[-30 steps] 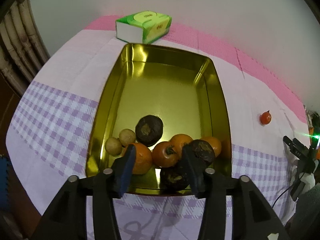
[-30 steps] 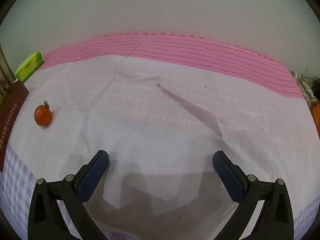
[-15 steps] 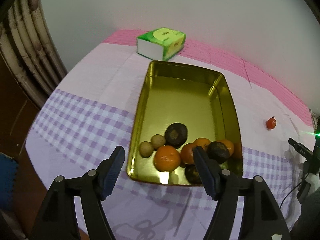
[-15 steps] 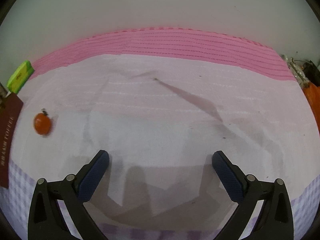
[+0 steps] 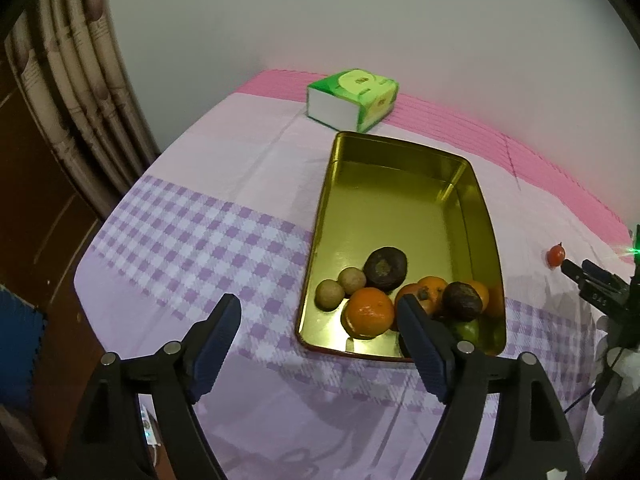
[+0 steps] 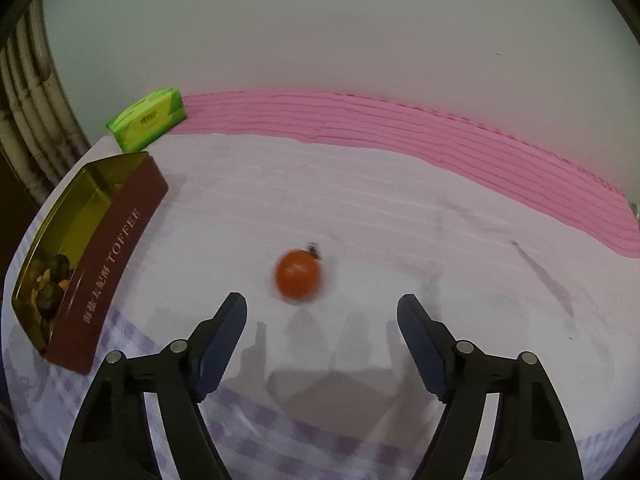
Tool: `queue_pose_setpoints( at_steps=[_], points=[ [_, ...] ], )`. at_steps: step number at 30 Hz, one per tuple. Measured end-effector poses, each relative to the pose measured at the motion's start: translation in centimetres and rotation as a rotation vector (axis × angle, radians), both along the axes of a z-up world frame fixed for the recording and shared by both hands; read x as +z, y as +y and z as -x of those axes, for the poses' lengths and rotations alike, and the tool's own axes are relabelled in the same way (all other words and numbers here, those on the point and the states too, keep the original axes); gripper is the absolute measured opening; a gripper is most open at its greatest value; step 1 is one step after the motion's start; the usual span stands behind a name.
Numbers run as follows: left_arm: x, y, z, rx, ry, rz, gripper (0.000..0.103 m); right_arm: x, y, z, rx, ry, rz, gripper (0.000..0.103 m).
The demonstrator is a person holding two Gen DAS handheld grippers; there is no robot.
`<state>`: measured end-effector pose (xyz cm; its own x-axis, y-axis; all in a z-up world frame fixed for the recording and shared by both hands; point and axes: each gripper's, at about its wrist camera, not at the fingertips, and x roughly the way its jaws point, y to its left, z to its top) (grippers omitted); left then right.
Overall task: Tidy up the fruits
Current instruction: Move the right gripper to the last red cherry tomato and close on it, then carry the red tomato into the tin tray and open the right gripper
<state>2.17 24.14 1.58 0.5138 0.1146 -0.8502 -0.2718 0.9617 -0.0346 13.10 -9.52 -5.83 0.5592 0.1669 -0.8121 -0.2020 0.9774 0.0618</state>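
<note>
Maroon "TOFFEE" tin wall (image 6: 116, 248), right-wrist view only

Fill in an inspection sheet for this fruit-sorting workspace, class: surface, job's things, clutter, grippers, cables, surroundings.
Surface: tablecloth, pink band at the wall, purple checks near.
Job's things: gold tin holding oranges, dark fruits and small brown ones at its near end; small red fruit loose on the cloth.
Clutter: green tissue pack behind the tin.
Grippers: left gripper opening, empty; right gripper closing, nothing between the jaws, red fruit just ahead.
Cables: nothing seen clearly.
Surroundings: plain wall, curtain.
</note>
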Motion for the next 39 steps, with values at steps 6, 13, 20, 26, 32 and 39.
queue_pose_setpoints(
  at_steps=[6, 13, 20, 26, 32, 39],
  points=[
    [-0.2, 1.1, 0.3, 0.046, -0.003, 0.012, 0.078, -0.7, 0.3, -1.0, -0.021, 0.025, 0.003, 0.061],
    [-0.7, 1.6, 0.2, 0.057, 0.009, 0.028, 0.078, -1.7, 1.5, -2.4, -0.019, 0.046, 0.002, 0.044],
    [-0.9, 1.9, 0.2, 0.060, 0.017, 0.031, 0.079, -2.5, 2.0, -2.8, -0.011, 0.043, 0.009, 0.032],
    [-0.9, 2.0, 0.1, 0.067, 0.023, 0.025, 0.081, -2.2, 2.0, -2.6, -0.007, 0.047, -0.002, 0.031],
    [-0.9, 2.0, 0.2, 0.073, 0.022, 0.021, 0.081, 0.0, 3.0, -1.6, 0.031, 0.023, -0.052, 0.031],
    [-1.0, 2.0, 0.2, 0.077, 0.027, 0.011, 0.082, 3.4, 8.1, 0.3, 0.174, -0.007, -0.121, 0.031]
  ],
)
